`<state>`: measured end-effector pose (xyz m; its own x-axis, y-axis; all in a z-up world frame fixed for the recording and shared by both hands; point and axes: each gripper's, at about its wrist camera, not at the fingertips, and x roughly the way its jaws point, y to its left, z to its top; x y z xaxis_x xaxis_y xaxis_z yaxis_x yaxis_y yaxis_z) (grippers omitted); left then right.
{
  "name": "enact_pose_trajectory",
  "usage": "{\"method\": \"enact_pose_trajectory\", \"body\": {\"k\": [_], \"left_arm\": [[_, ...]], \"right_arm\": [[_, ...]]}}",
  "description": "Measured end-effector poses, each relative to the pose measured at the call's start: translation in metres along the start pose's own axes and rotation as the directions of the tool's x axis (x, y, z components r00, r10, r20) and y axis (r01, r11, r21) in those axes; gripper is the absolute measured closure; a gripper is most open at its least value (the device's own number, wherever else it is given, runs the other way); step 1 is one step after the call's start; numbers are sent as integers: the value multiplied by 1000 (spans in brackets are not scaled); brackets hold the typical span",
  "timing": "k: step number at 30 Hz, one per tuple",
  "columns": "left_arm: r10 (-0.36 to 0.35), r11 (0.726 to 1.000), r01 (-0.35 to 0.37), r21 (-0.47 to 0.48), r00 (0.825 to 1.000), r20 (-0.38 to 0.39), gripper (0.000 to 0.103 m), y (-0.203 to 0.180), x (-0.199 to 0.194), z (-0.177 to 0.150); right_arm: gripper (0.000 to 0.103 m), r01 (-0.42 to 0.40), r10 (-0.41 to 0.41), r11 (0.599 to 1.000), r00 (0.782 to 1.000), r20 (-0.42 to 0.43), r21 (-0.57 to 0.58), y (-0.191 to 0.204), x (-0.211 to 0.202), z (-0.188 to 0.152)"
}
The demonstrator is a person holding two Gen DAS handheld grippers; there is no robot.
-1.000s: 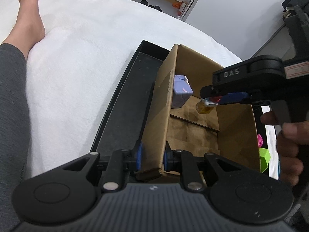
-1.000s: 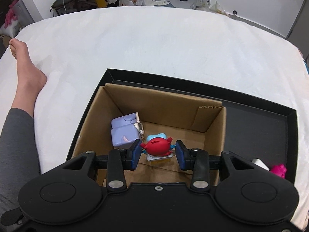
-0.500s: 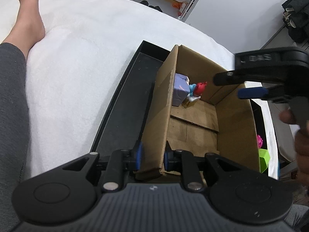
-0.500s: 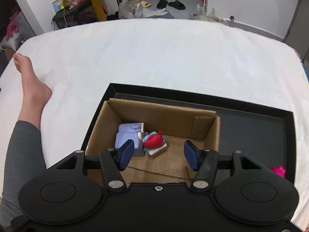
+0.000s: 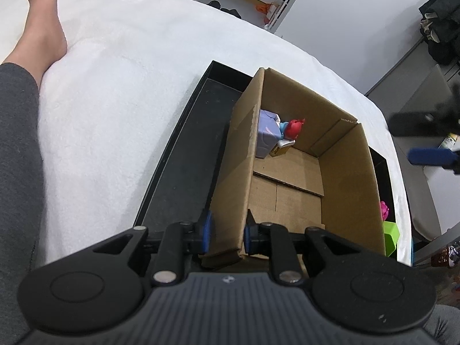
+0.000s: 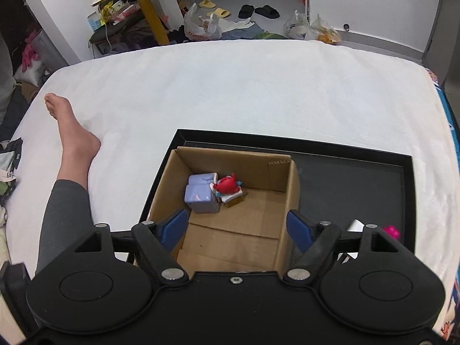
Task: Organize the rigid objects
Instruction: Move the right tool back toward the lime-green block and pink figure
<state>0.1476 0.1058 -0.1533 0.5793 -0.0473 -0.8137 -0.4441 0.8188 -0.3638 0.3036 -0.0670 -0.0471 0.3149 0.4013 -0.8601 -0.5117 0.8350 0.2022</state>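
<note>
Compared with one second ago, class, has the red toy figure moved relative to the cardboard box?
Yes. The red toy figure was between the right gripper pads; now it lies beside the purple block on the cardboard box floor.

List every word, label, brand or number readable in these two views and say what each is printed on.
None can be read.
White plastic bag on the floor: red print, too blurred.
Small container beyond the bed's right edge: dark letters, cut off and too small.
Brown cardboard box, lavender cube toy, red figurine: no lettering visible.
</note>
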Motion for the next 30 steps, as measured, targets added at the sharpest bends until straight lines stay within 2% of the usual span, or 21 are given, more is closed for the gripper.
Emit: {"method": "enact_pose_trajectory", "body": {"k": [7,20,30], "left_arm": [[-5,1000,5,-2,1000,-1,84,2,0,0],[0,1000,0,-10,1000,0,84,2,0,1],[10,1000,-10,-6,1000,1,84,1,-1,1]], "right_arm": [[27,25,-26,998,999,21,60,-19,-20,-14],[27,20,-36,979,996,77,205,-61,-47,-44],[27,31,-62,962,993,104,272,-89,-57,-61]]}}
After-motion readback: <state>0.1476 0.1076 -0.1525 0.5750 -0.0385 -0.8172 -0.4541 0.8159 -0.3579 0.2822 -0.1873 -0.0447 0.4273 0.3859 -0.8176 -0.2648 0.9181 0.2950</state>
